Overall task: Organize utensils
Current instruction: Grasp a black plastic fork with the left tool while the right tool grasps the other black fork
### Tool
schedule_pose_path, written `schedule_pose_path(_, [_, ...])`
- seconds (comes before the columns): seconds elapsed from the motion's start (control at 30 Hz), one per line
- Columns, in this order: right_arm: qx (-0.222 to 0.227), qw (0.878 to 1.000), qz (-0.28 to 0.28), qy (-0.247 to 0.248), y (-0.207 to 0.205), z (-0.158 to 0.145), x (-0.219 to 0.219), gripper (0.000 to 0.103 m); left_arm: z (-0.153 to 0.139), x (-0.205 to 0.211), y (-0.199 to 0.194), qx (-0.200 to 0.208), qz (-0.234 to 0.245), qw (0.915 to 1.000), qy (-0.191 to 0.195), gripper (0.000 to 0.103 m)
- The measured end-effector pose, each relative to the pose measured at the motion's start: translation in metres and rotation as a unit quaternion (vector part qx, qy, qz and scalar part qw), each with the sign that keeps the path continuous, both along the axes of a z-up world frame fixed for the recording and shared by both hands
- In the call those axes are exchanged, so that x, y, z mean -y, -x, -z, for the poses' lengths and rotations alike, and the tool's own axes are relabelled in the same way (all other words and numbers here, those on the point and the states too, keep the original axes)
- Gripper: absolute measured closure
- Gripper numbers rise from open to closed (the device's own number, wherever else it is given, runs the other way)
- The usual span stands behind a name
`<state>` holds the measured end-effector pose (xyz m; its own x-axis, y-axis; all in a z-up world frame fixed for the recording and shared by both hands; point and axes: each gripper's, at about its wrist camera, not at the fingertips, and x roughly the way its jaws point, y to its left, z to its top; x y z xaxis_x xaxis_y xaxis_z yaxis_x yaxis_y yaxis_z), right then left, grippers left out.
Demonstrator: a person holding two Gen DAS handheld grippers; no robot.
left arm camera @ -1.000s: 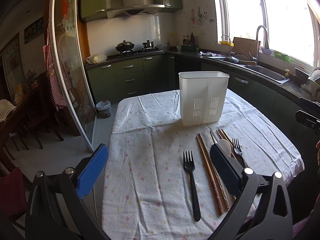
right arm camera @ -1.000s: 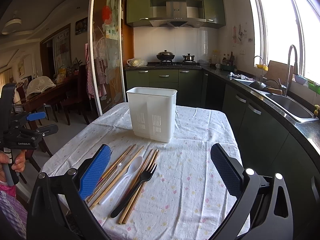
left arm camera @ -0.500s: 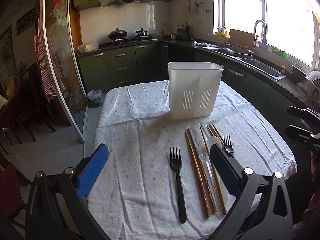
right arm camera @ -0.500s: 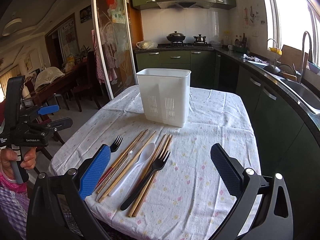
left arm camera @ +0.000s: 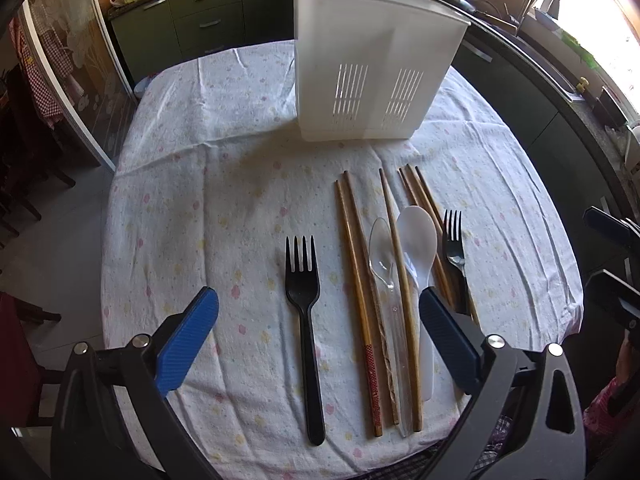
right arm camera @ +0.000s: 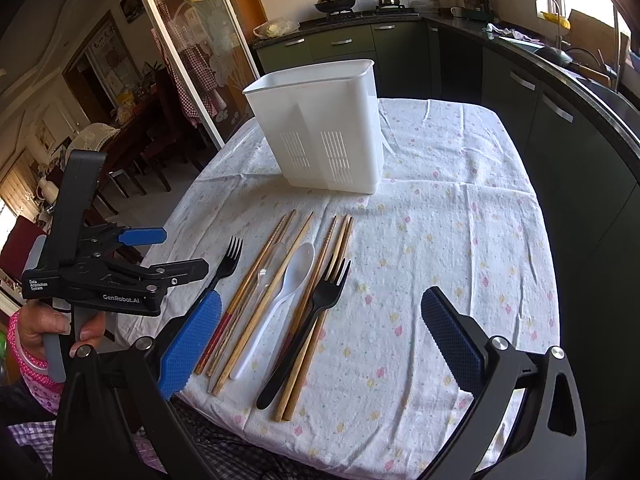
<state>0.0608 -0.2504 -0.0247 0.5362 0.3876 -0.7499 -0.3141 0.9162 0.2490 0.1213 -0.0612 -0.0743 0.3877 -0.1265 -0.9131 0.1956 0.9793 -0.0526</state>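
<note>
A white slotted utensil holder point(left arm camera: 372, 68) stands upright at the far middle of the table; it also shows in the right wrist view point(right arm camera: 320, 124). In front of it lie a lone black fork point(left arm camera: 304, 312), several wooden chopsticks point(left arm camera: 360, 288), a clear spoon point(left arm camera: 384, 256), a white spoon point(left arm camera: 418, 248) and a second black fork point(left arm camera: 454, 248). My left gripper point(left arm camera: 316, 344) is open and empty, hovering over the lone fork's handle. My right gripper point(right arm camera: 320, 340) is open and empty above the second fork point(right arm camera: 316, 316) and chopsticks point(right arm camera: 264, 292).
The table wears a white flowered cloth point(left arm camera: 192, 184). A glass sliding door point(left arm camera: 60, 60) stands at the left, dark green cabinets point(left arm camera: 208, 24) behind and a counter with a sink point(left arm camera: 552, 60) along the right. The left gripper shows in the right wrist view point(right arm camera: 168, 252).
Both grippers have moved forward and tilted down over the utensils, which now look larger and nearer. Both stay open. Nothing on the table has moved.
</note>
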Motion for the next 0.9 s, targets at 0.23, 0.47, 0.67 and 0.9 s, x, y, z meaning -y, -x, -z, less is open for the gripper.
schedule_pose_path(0.23, [-0.009, 1.000, 0.004, 0.000, -0.003, 0.000, -0.001, 0.004, 0.027, 0.000, -0.010, -0.060, -0.008, 0.9978, -0.028, 0.050])
schedule_pose_path(0.47, [-0.019, 1.000, -0.009, 0.012, -0.005, 0.004, -0.011, 0.004, 0.046, -0.001, -0.015, -0.100, -0.013, 0.9941, -0.038, 0.079])
schedule_pose_path(0.67, [-0.037, 0.999, -0.017, 0.028, -0.010, 0.009, -0.017, 0.004, 0.048, -0.001, -0.015, -0.103, -0.013, 0.9937, -0.042, 0.094])
schedule_pose_path(0.9, [-0.166, 0.985, -0.056, -0.003, -0.050, 0.043, -0.028, 0.019, 0.048, -0.003, -0.016, -0.107, -0.006, 0.9935, -0.040, 0.094])
